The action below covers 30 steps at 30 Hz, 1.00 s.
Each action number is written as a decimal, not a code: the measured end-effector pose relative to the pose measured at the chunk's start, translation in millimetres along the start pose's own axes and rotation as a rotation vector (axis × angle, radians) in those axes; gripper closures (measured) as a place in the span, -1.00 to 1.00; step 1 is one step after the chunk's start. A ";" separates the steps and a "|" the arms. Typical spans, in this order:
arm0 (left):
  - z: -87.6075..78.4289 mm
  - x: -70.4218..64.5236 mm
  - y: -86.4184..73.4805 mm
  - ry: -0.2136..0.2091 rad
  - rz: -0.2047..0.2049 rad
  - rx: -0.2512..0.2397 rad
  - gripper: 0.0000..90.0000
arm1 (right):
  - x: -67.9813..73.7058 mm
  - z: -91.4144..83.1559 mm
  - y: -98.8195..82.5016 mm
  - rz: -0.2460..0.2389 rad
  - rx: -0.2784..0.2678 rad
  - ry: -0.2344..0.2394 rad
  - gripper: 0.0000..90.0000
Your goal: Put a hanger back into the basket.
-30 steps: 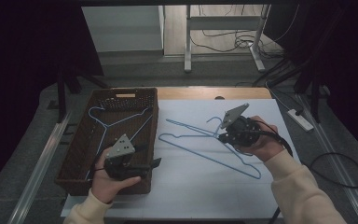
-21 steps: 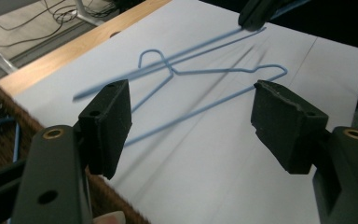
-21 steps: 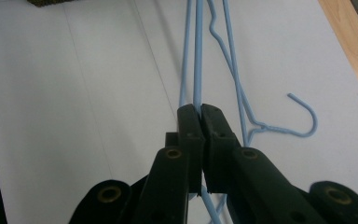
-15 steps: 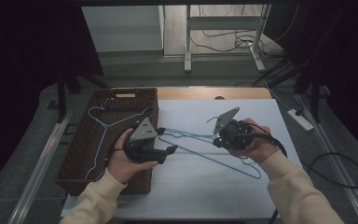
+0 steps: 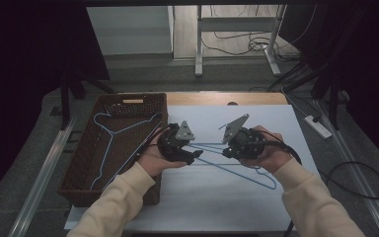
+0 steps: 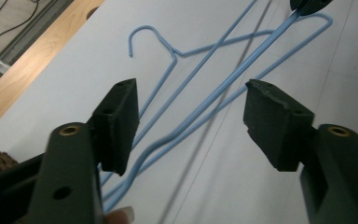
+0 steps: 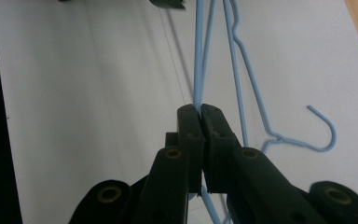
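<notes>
Blue wire hangers (image 5: 246, 174) lie overlapped on the white sheet (image 5: 207, 207). My right gripper (image 5: 227, 150) is shut on one hanger wire; in the right gripper view the wire (image 7: 198, 56) runs straight out from the pinched jaws (image 7: 200, 112), and a hook (image 7: 326, 133) lies to the right. My left gripper (image 5: 197, 155) faces it from the left. Its jaws (image 6: 191, 100) have just been closing and still stand apart. The hanger's wires (image 6: 200, 114) pass between them, clear of the pads.
A brown woven basket (image 5: 128, 101) stands at the left of the table with a blue hanger (image 5: 106, 138) lying in it. A strip of wooden tabletop (image 5: 256, 98) shows behind the sheet. A desk frame and cables (image 5: 237, 44) lie on the floor beyond.
My left gripper has moved right, from the front of the basket to the hangers on the sheet, and its jaws have narrowed. The right gripper has barely moved and keeps its hold.
</notes>
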<state>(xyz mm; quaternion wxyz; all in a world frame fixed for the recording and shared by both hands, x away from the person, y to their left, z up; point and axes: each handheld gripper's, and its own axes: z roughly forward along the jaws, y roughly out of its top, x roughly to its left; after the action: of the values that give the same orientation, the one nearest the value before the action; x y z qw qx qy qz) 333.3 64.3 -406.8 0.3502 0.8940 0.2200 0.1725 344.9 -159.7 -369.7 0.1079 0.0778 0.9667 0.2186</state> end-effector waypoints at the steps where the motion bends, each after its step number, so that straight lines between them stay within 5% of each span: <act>1: 2.1 -0.9 1.7 -0.002 0.014 0.012 -0.15 | 0.0 0.0 0.0 0.000 0.000 0.000 0.96; 6: 11.8 -5.9 4.0 -0.001 0.082 0.066 0.07 | 2.2 -3.0 0.5 -0.012 -0.001 0.010 0.96; 9: 14.7 -7.2 3.4 -0.005 0.110 0.088 0.46 | 3.7 -5.8 0.7 -0.023 -0.003 0.014 0.96; 19: 12.3 -17.2 3.2 -0.007 0.238 0.125 0.75 | -0.8 -10.6 -1.1 -0.022 -0.045 0.022 0.92; 25: 12.7 -24.1 2.7 0.006 0.291 0.150 0.91 | -11.9 -18.1 -4.3 0.049 -0.133 -0.016 0.71; 30: 11.2 -23.6 3.0 0.021 0.276 0.147 0.93 | -24.0 -21.6 -8.3 0.158 -0.247 -0.072 0.33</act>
<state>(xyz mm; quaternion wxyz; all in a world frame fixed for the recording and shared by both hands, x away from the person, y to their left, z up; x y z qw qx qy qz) 319.4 44.1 -416.2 0.2544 0.9370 0.1111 0.2119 362.0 -180.6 -350.1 0.1339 0.1477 0.9188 0.3406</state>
